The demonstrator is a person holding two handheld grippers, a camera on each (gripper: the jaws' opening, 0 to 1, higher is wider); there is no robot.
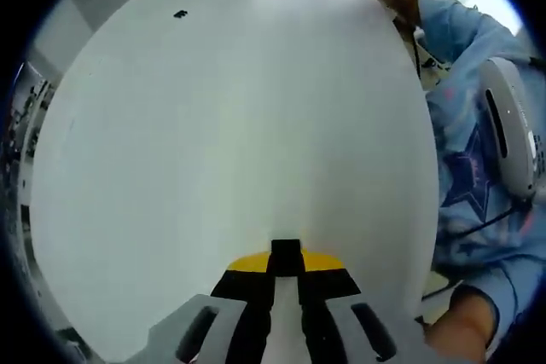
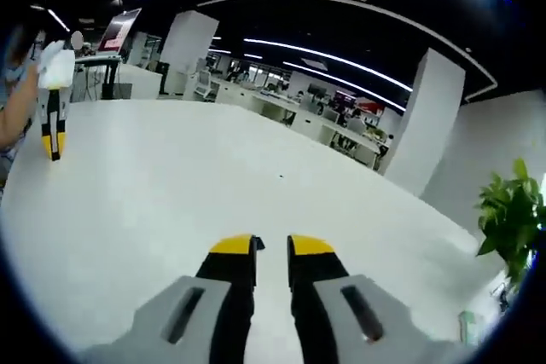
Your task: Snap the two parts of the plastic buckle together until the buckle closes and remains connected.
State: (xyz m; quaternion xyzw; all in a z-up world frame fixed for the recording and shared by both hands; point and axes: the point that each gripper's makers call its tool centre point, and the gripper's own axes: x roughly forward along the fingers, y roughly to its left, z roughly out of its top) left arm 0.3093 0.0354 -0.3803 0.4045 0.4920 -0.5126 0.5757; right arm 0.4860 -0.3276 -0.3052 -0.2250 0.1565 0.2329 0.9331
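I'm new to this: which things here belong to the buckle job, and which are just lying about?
For the job:
- black piece in the left gripper, likely a buckle half
- small black item on the table, perhaps the other half
- right gripper

Just about:
- potted plant
- office desks

I am seeing a smooth, matt white table; sleeve is looking like soft blue cloth.
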